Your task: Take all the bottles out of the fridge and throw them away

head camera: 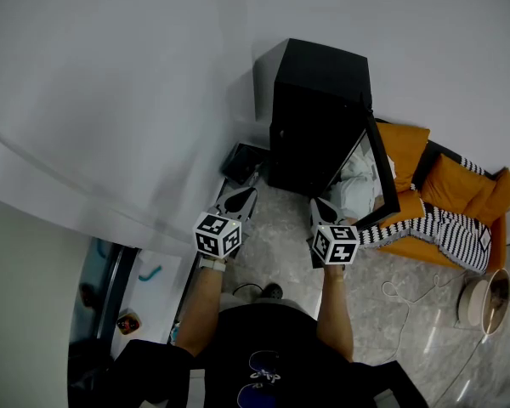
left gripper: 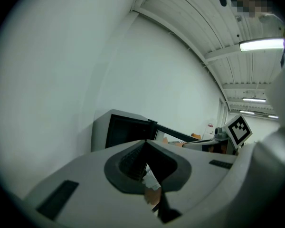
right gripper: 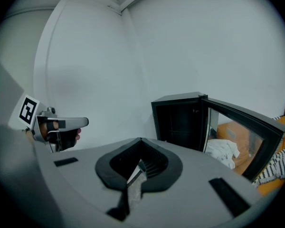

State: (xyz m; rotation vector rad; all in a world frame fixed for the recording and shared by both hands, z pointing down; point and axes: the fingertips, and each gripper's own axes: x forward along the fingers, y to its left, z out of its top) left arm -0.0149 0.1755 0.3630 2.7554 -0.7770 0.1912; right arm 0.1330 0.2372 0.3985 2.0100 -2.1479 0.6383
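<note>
White walls (head camera: 153, 75) and pale floor (head camera: 280, 249) surround open black fridge (head camera: 319, 117).

My left gripper (left gripper: 146, 144) and my right gripper (right gripper: 140, 141) are of grey matt plastic with dark ribbed pads. Ahead of the right one, the fridge (right gripper: 180, 120) has a smooth black body, and its door (right gripper: 237, 127) looks like glossy glass. Below both, the floor (head camera: 276, 245) is polished and stone-like. Right of my right gripper lie soft orange cushions (head camera: 467, 185) and a striped cloth (head camera: 442, 232). The wall (head camera: 110, 75) ahead is smooth and matt.

A plain white wall (head camera: 153, 75) meets pale marbled floor (head camera: 280, 245), beside orange cushions (head camera: 467, 185) and a striped blanket (head camera: 442, 232).
</note>
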